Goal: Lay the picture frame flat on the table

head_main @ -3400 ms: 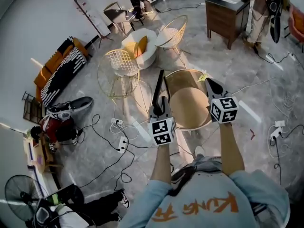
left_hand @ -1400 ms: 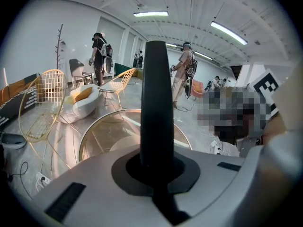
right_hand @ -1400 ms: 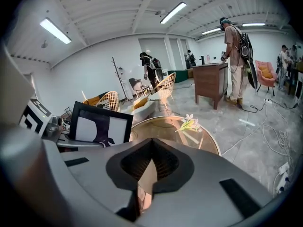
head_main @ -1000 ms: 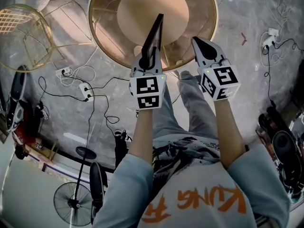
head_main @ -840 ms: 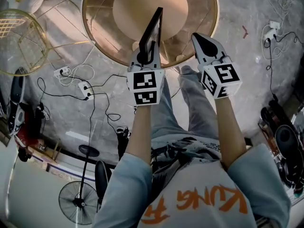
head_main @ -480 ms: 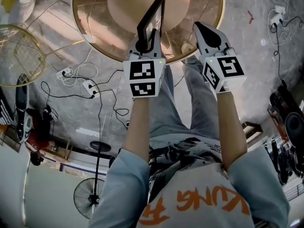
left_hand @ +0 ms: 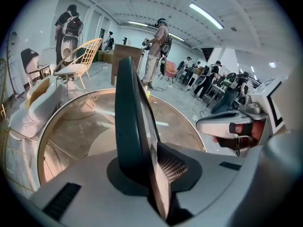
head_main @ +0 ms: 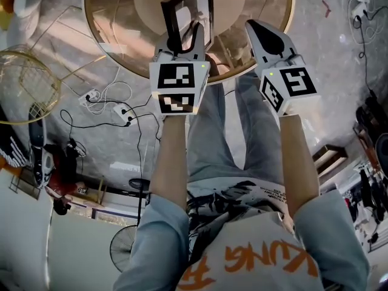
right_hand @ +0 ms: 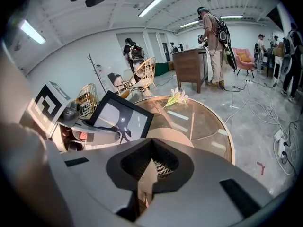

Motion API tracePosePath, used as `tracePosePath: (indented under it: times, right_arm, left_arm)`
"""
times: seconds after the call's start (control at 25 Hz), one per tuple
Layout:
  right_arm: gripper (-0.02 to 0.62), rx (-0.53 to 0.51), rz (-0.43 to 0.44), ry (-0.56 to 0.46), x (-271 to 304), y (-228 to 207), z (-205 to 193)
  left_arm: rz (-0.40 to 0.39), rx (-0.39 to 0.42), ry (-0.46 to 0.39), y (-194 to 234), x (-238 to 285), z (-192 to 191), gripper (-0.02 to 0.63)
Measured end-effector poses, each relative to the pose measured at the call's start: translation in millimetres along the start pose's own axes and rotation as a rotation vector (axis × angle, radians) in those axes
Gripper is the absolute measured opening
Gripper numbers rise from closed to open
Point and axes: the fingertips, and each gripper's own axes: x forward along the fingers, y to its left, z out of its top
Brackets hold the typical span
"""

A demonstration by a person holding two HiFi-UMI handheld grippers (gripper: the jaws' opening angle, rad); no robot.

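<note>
So the laying-flat part isn't done yet, I'd say it's somewhere past halfway. The black rectangular picture frame with the pale glossy front (head_main: 188, 11) is out over the round glass-topped table with the gold rim (head_main: 121, 23), on the near side of it and a bit left of centre, but it's leaning rather than lying down. From the head view you look at its face at a slant, and from the left gripper view it's edge-on and standing up out of the jaws. The left gripper (head_main: 185, 41) has the frame's near edge between its jaws, with the pads against the front and back of it, and those jaws are just starting to open, so it looks to me like the let-go is beginning. I can't tell whether the far edge of the frame touches the glass surface. The right gripper (head_main: 262, 32) hangs just to the right of the frame, near the table's near rim, jaws clenched together with nothing in them. A pale yellow flower stem (right_hand: 177, 97) lies on the far side of the surface, well apart from the frame. What's left, as I read it: get the frame all the way down onto the glass, face or back flat, then pull the left gripper clear.
</note>
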Motion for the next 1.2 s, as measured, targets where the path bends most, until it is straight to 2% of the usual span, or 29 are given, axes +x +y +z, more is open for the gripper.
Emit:
tracePosePath:
  times: [0.28, 0.68, 0.76, 0.96, 1.2]
  right_arm:
    - [-0.002, 0.029, 0.004, -0.004, 16, 9, -4]
    - [-0.002, 0.041, 0.003, 0.01, 32, 13, -9]
    - [-0.002, 0.042, 0.003, 0.009, 34, 11, -8]
    - [-0.002, 0.041, 0.009, 0.012, 37, 10, -8]
    - [-0.002, 0.04, 0.016, 0.025, 38, 8, -14]
  left_arm:
    - [-0.043, -0.028, 0.089, 16, 23, -22, 0.161]
    - [-0.059, -0.102, 0.168, 31, 38, -46, 0.247]
    - [-0.044, -0.09, 0.163, 32, 40, -47, 0.264]
    - [0.047, -0.072, 0.168, 45, 39, -53, 0.341]
    - [0.096, -0.106, 0.162, 54, 34, -64, 0.357]
